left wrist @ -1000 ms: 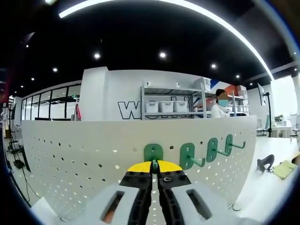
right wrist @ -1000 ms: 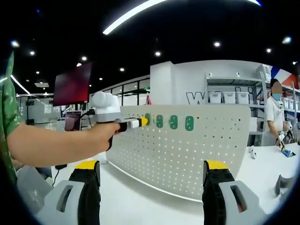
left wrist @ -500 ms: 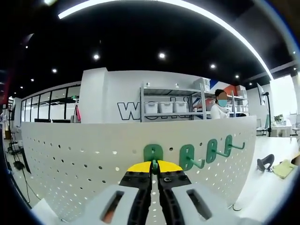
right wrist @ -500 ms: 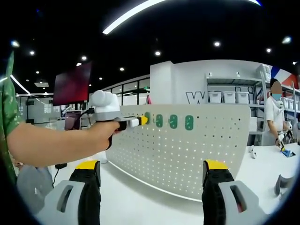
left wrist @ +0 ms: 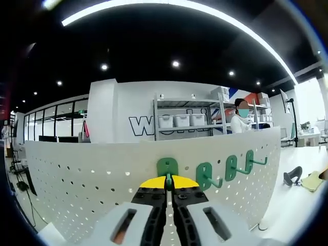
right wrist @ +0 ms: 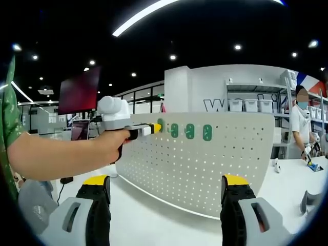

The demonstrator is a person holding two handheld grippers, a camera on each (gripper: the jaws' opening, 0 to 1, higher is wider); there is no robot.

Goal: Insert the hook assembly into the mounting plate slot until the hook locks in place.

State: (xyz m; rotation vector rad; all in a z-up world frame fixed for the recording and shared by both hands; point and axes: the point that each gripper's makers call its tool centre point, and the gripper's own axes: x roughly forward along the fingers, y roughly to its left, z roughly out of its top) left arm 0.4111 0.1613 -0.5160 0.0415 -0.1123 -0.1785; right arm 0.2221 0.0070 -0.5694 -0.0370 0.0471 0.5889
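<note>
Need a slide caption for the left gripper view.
Left gripper shut on a green hook at the white pegboard, three more hooks to its right.

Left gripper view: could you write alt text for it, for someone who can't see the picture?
The left gripper, jaws shut, holds a green hook against a white pegboard standing on a white table. Three more green hooks sit in a row on the board to its right, with shelves and a person behind.

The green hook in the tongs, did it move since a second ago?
Hardly. The left tongs stay shut on the green hook at the pegboard, lifted only slightly. The three other hooks stayed put, and the right tongs stayed open and empty.
</note>
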